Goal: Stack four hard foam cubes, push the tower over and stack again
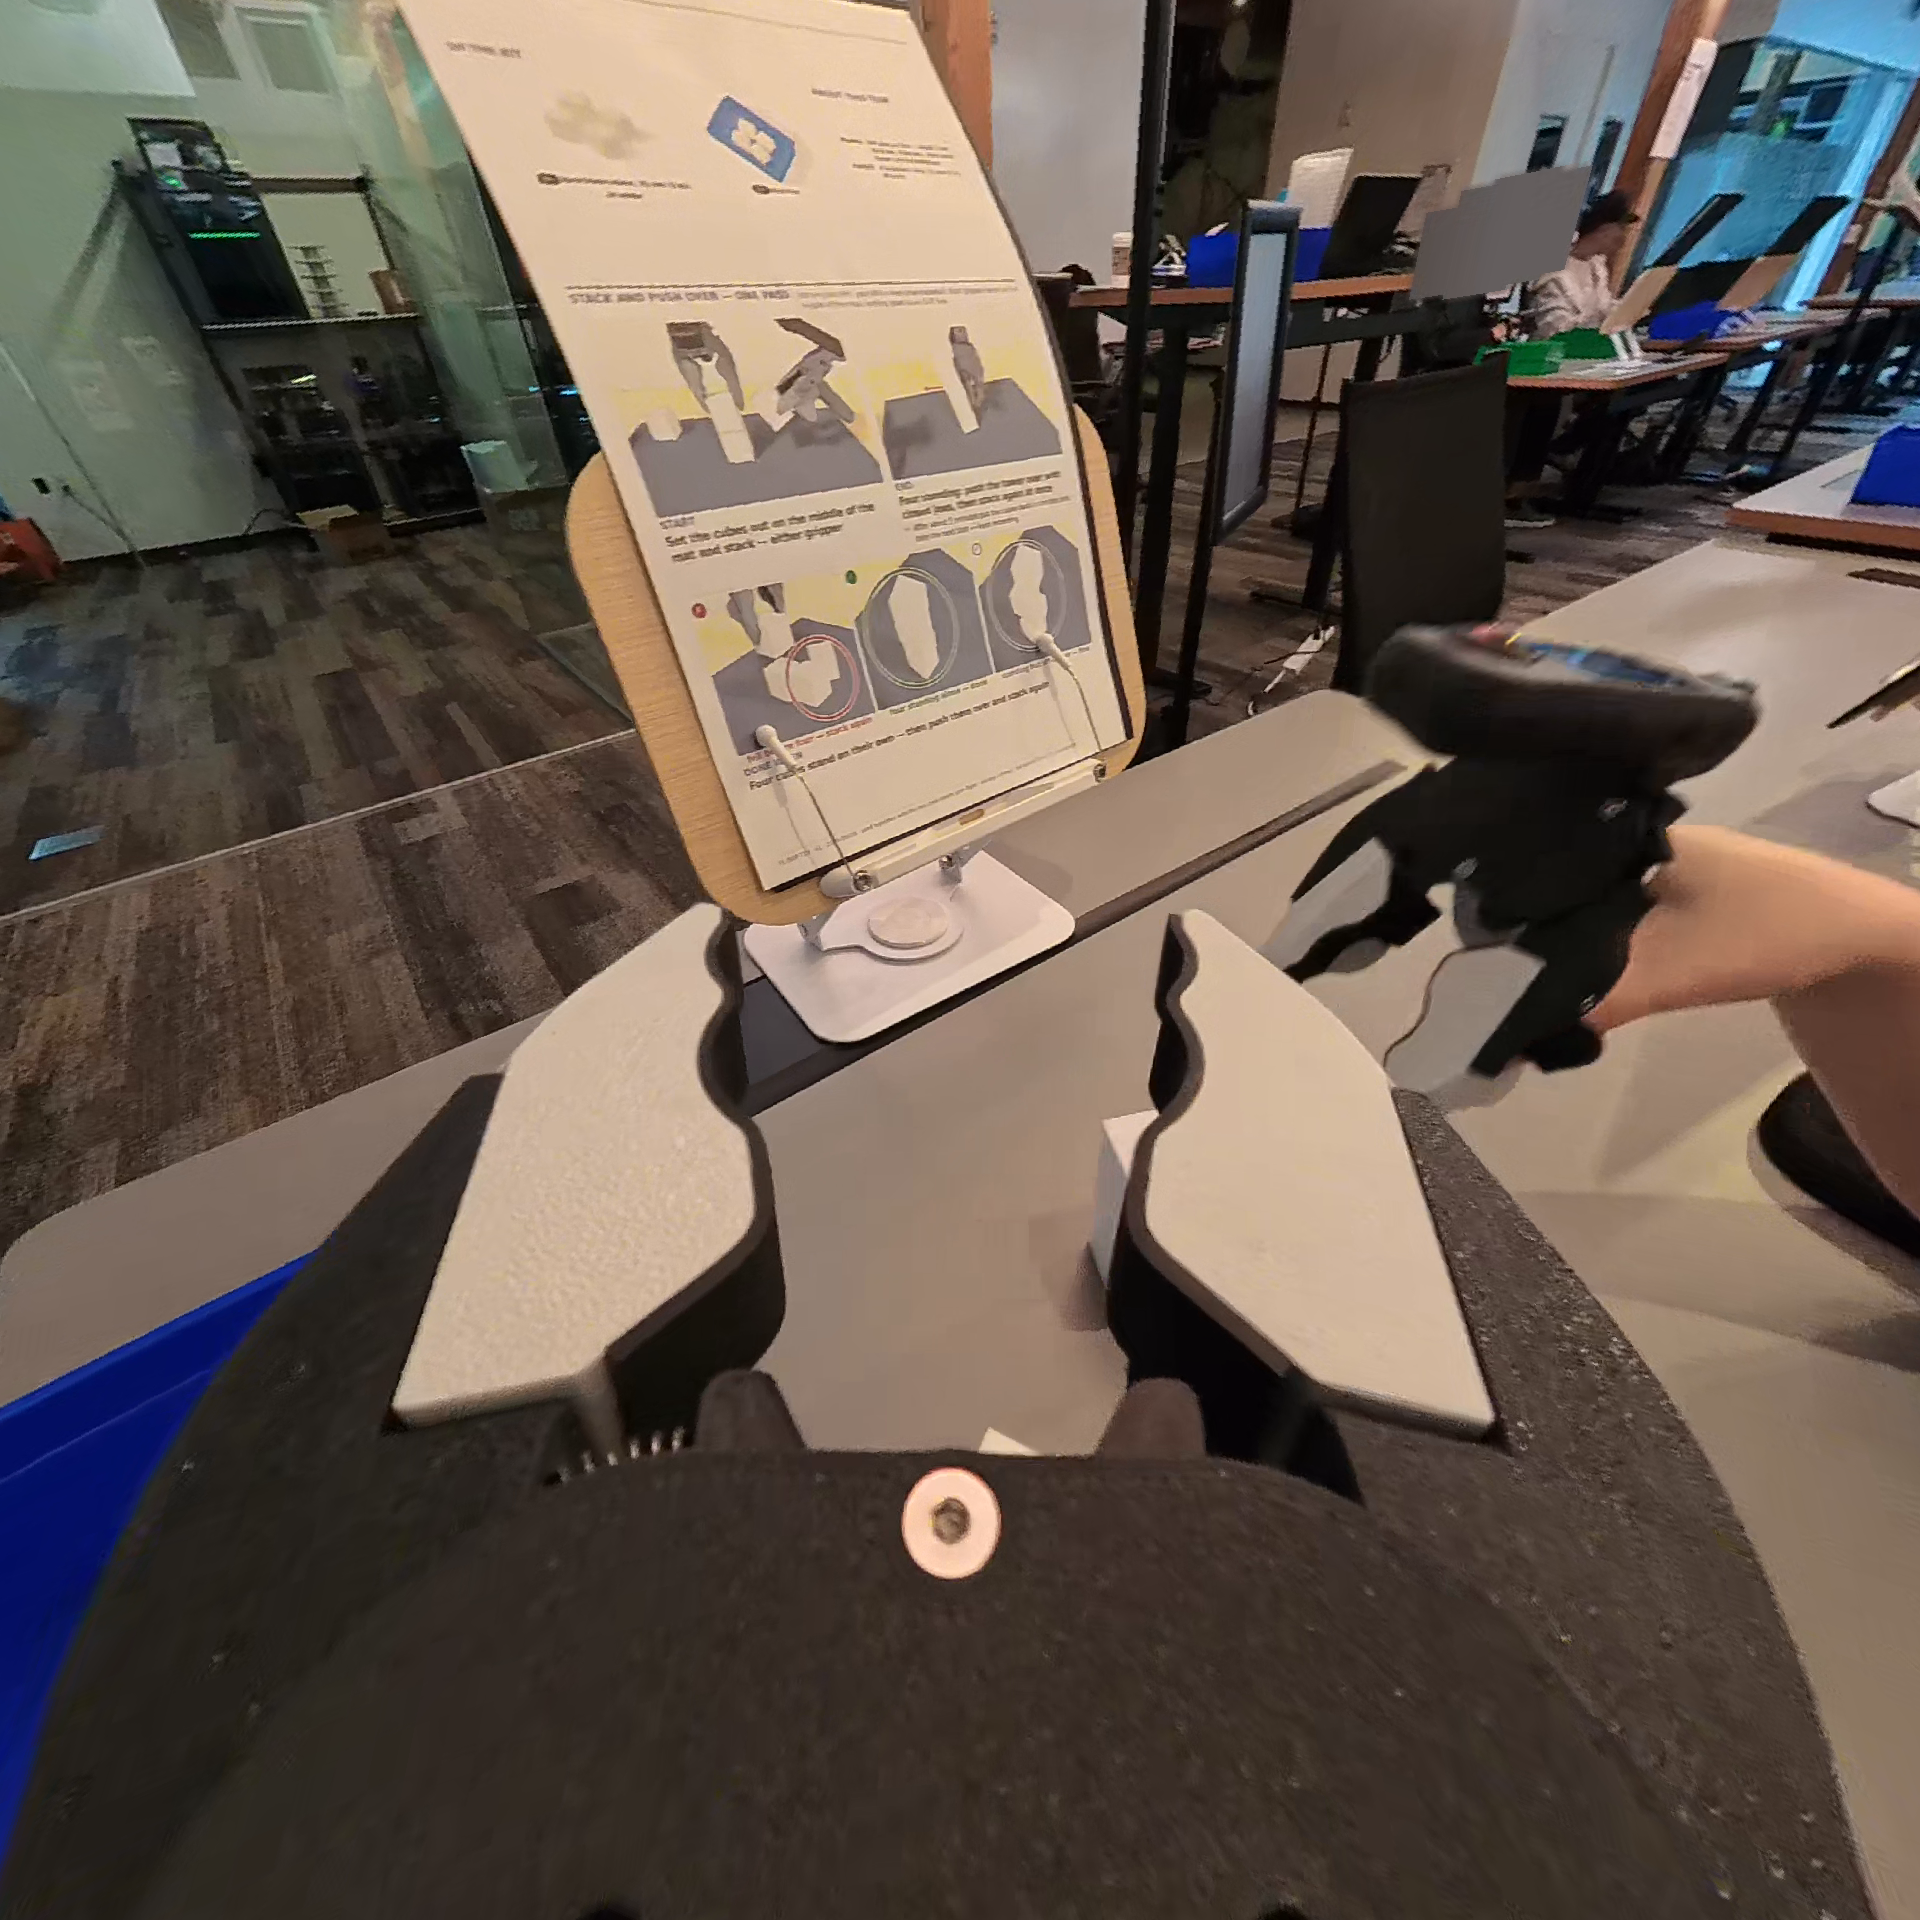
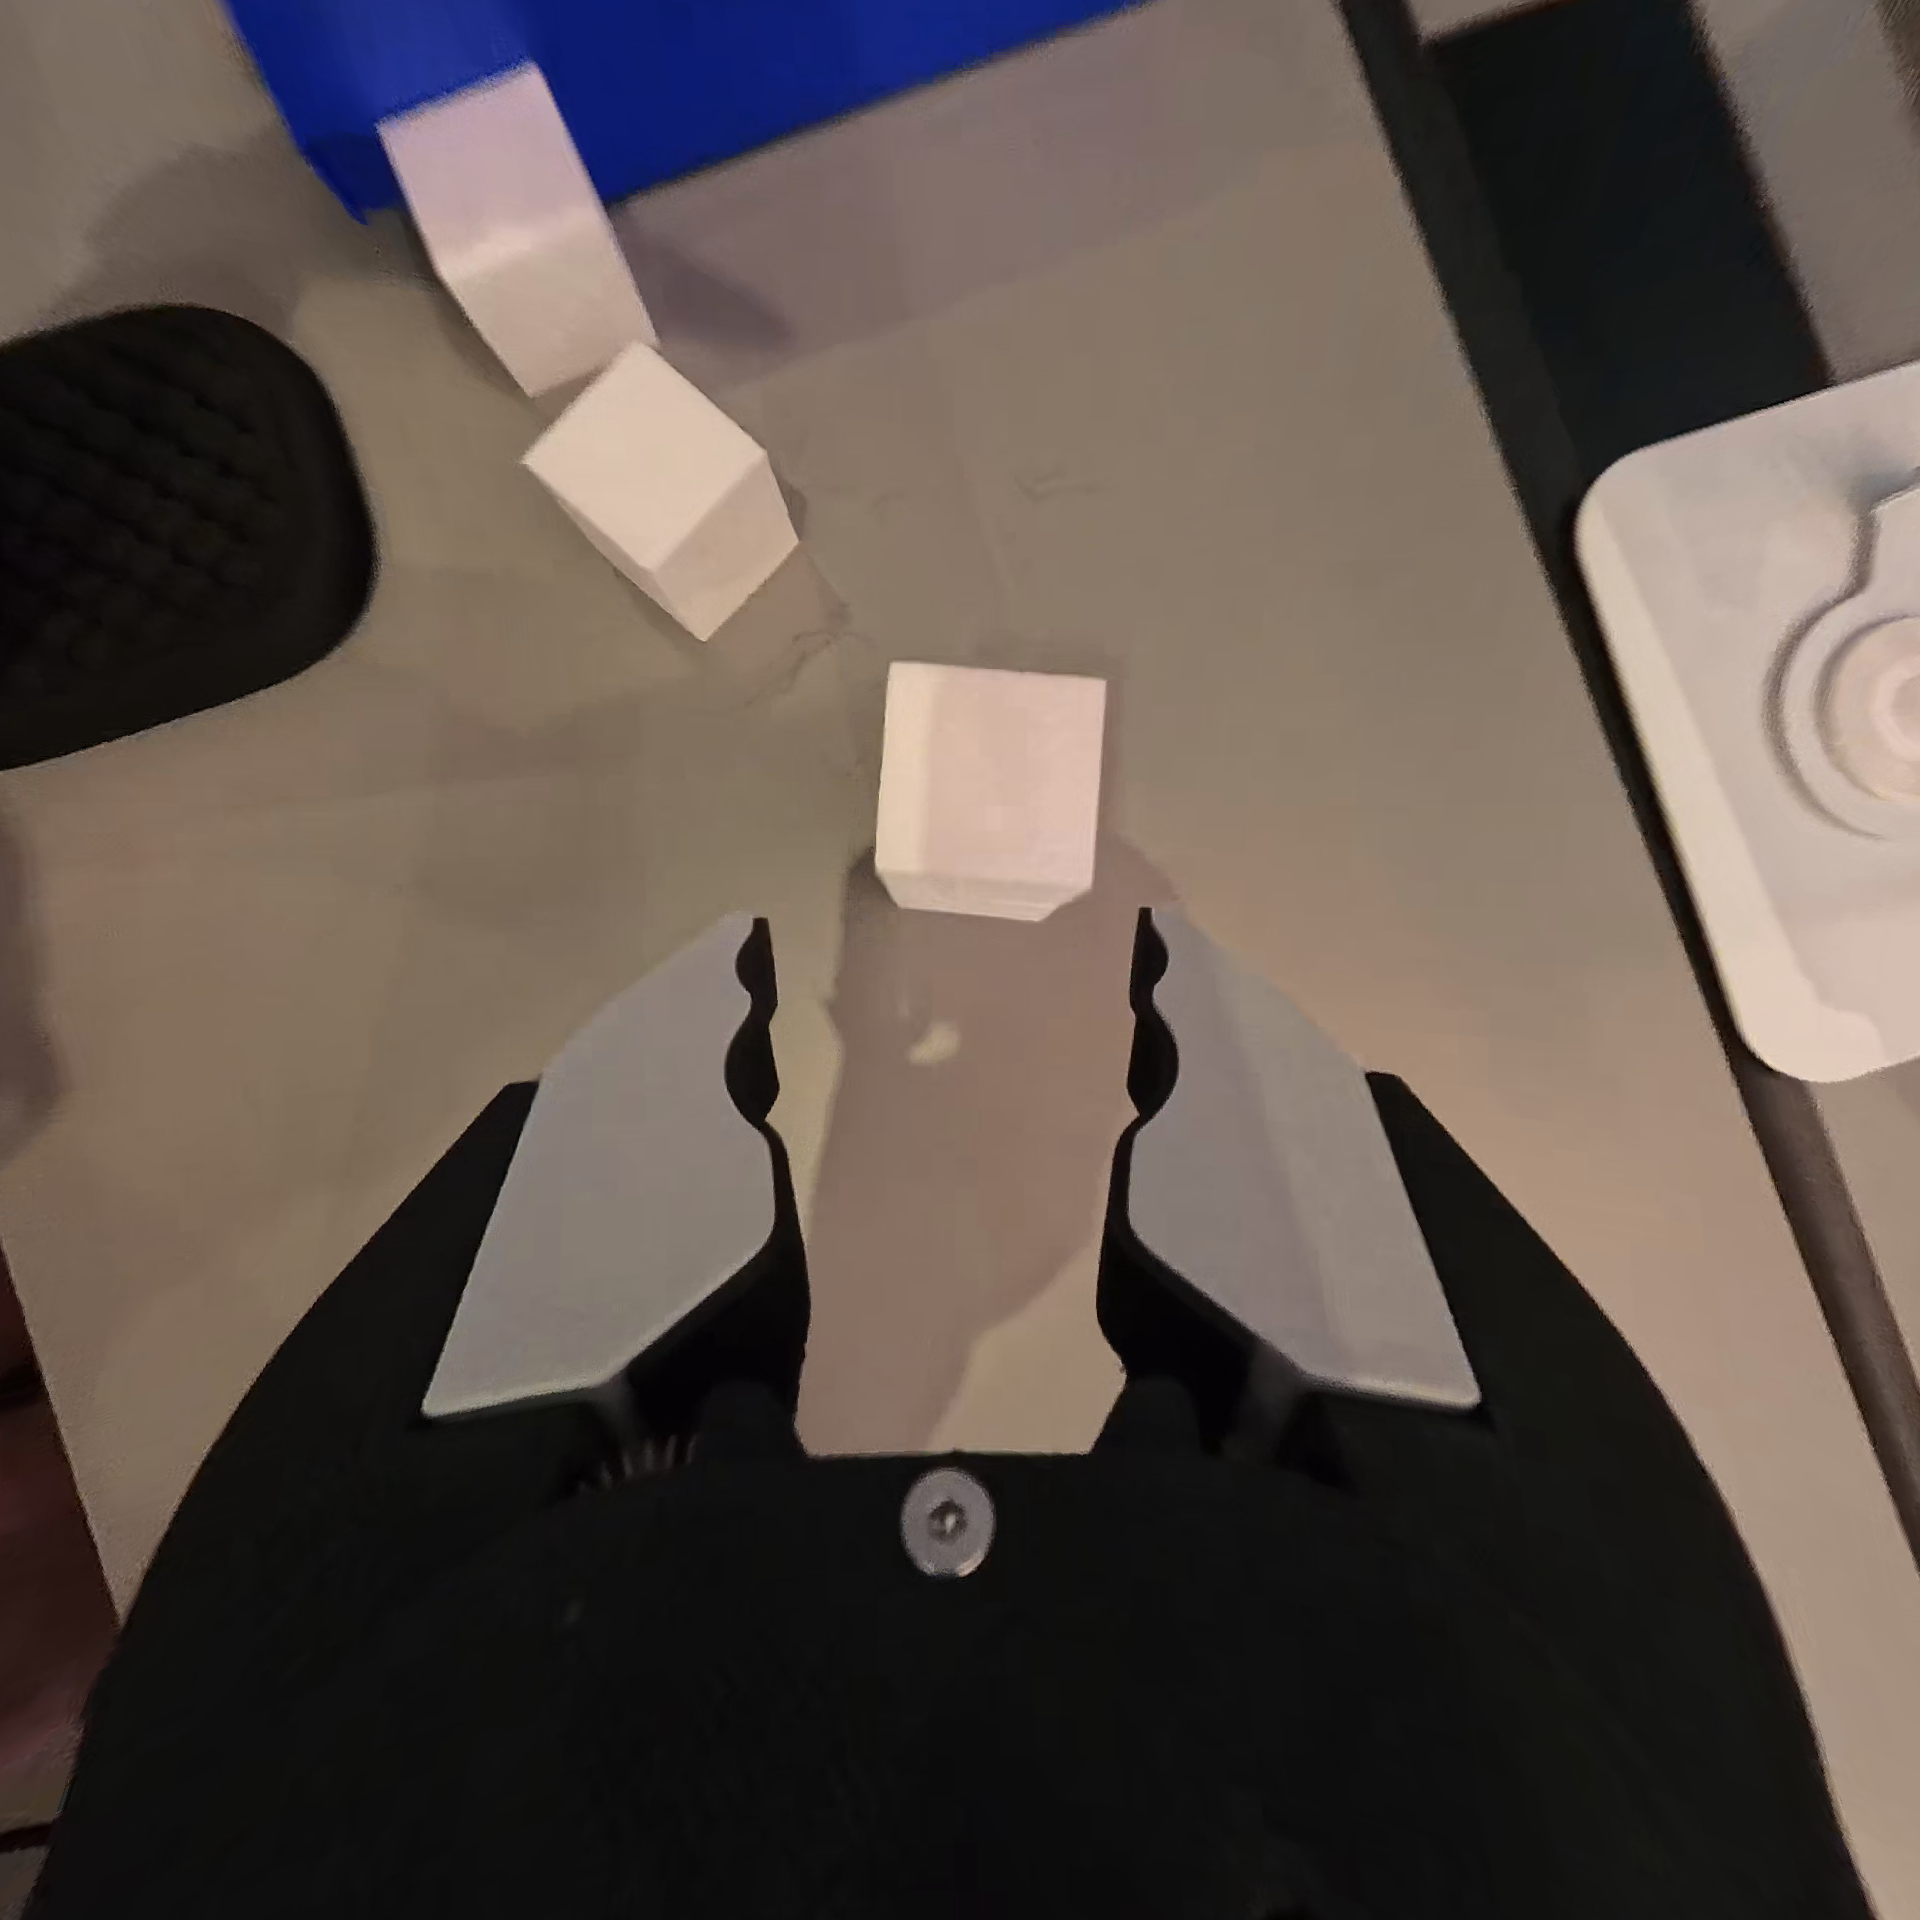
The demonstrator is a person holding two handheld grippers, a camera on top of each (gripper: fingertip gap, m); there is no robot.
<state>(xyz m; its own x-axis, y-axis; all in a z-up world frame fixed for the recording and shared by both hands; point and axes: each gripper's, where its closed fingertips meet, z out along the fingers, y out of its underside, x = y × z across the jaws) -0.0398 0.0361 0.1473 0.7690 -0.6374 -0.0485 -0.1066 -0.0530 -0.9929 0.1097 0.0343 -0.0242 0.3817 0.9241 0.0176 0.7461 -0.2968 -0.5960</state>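
Observation:
Several white foam cubes lie on the grey mat [image 2: 1299,520]. In the right wrist view one cube [image 2: 987,790] sits just beyond my open, empty right gripper [image 2: 951,925]. A second cube [image 2: 660,483] lies tilted farther left. Behind it stands a taller white block [image 2: 509,218] that looks like two cubes stacked. My left gripper [image 1: 945,935] is open and empty above the mat. A cube [image 1: 1117,1195] shows partly behind its right finger [image 1: 1278,1195]. The right gripper also shows in the left wrist view [image 1: 1351,1013], held by a hand and pointing down.
A blue bin [image 2: 675,83] stands behind the cubes and shows at the lower left of the left wrist view [image 1: 104,1455]. An instruction sheet on a wooden stand [image 1: 810,468] rises at the mat's far edge, on a white base [image 2: 1766,727]. A black rounded object [image 2: 156,520] lies nearby. My hands' fingertips stand some 25 cm from each other. My right tips are roughly 5 cm from the cube [image 2: 987,790]. From either gripper's tips it is about 25 cm to the taller white block [image 2: 509,218].

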